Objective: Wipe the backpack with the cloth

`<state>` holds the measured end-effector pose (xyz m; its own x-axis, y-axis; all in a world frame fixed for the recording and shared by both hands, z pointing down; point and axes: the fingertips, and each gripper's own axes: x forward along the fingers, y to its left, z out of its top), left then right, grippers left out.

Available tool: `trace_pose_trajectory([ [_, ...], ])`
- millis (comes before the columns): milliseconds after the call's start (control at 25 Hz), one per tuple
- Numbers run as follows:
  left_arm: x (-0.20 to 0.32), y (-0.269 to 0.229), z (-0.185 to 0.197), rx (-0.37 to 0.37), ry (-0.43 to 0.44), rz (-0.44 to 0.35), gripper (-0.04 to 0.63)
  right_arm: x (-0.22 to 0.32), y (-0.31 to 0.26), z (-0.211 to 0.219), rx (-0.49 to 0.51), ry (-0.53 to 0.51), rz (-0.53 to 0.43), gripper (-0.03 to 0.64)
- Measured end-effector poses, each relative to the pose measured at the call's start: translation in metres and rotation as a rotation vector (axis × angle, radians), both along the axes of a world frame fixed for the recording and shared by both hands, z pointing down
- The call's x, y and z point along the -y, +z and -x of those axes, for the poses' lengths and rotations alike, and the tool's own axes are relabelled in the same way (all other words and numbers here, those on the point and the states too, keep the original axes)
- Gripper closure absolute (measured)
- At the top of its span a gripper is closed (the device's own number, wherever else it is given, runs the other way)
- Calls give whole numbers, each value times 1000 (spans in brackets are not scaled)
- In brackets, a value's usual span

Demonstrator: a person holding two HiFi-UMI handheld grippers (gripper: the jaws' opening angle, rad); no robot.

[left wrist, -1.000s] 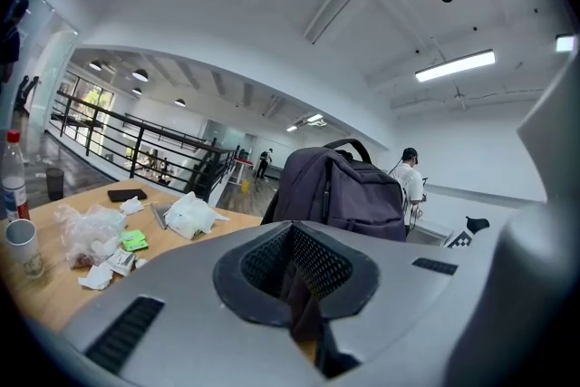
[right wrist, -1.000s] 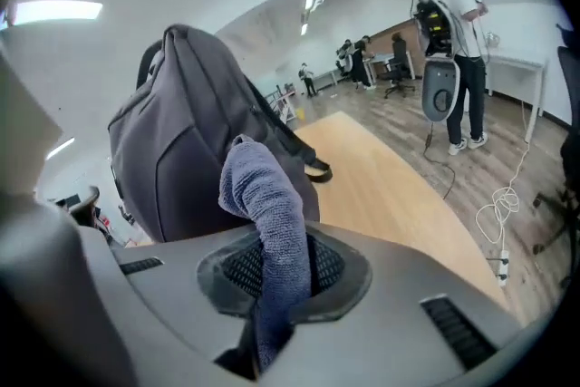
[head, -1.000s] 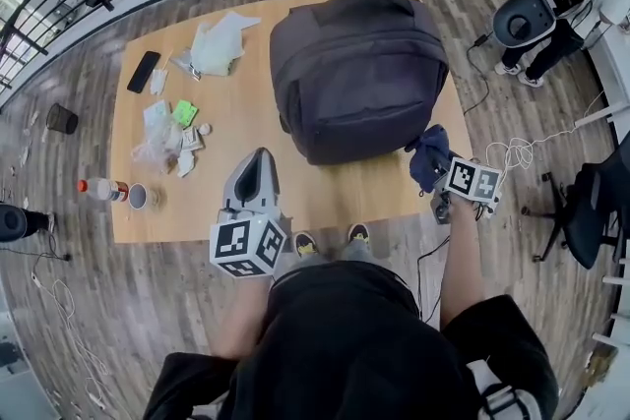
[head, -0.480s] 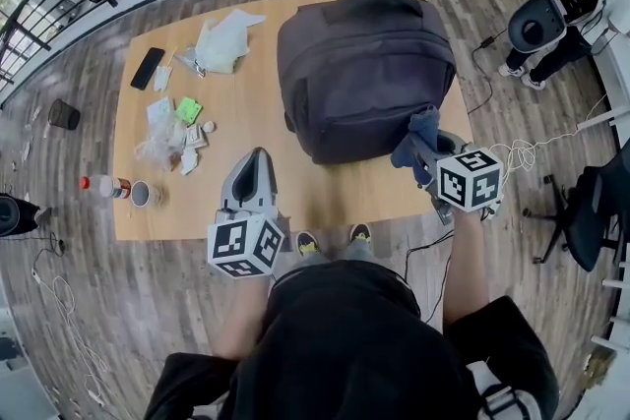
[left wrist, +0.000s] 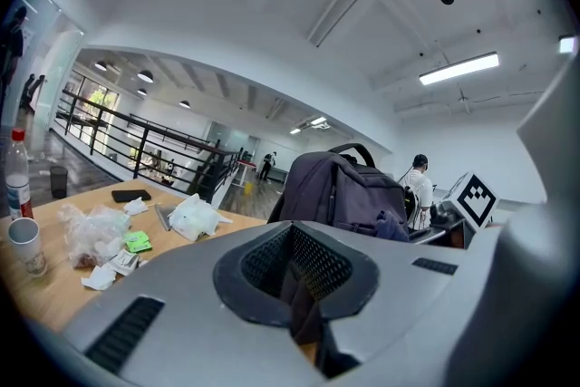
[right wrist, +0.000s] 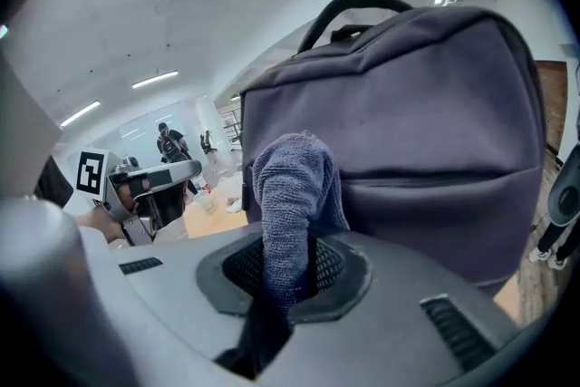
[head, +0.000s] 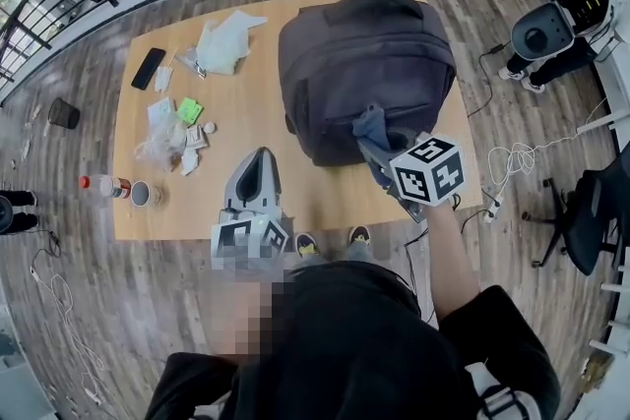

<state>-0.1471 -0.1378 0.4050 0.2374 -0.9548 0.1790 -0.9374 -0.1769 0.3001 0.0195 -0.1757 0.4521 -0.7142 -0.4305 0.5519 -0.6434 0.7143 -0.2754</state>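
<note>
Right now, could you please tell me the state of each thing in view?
right gripper: shut on the cloth.
cloth: bunched up.
left gripper: shut, empty.
backpack: standing upright on the table.
bottle: upright, capped.
cup: upright.
phone: lying flat.

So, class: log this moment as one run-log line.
right gripper: shut on cloth | cloth at backpack lower front | left gripper: shut, empty, over table

backpack (head: 364,64): dark grey | cloth (head: 370,124): blue-grey | table (head: 246,108): light wood
</note>
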Motion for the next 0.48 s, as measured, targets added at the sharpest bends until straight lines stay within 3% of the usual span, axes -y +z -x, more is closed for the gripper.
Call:
trace_pose_trajectory([
  [200,1,4,7,-1,-17,13,580,-26,24,69,191,-98,168,575],
  [320,-2,0,9,3,-24,4,580,-31,42,89,310,-65,267,575],
  [400,-3,-1,12,9,-27,4,580,-40,65,89,307,-39,325,575],
  [480,-3,3,15,10,-32,13,580,-48,102,82,233,-15,368,575],
])
